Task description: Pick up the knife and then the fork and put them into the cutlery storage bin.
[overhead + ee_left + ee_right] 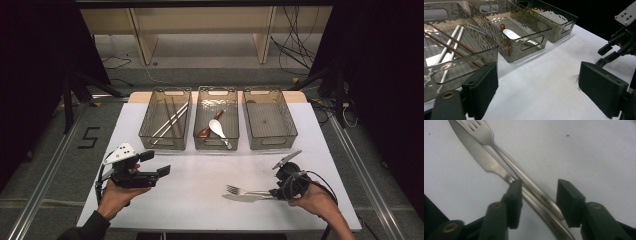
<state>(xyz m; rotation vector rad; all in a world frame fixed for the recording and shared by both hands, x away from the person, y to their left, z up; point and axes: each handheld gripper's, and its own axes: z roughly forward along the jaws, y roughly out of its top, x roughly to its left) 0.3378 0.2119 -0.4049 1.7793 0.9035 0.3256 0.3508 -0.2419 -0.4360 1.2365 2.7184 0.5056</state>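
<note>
At the near right of the white table (200,165), the right gripper (539,202) is straddling the handles of the fork (484,133) and the knife (474,150), which are lying side by side and touching on the cloth. Its jaws are standing apart, with a gap showing beside the fork handle; nothing is clamped yet. The step in hand appears to be the pick-up of cutlery for sorting into the 3 bins: chopsticks are lying in the left bin (166,120), spoons in the middle bin (216,120), and the right bin (270,120) is holding nothing visible. The next move is calling for a closure that takes 1 handle, not both. The right hand (320,202) is lying low, gripper pointing left. The left gripper (145,172) is hovering released, level, aiming right.
</note>
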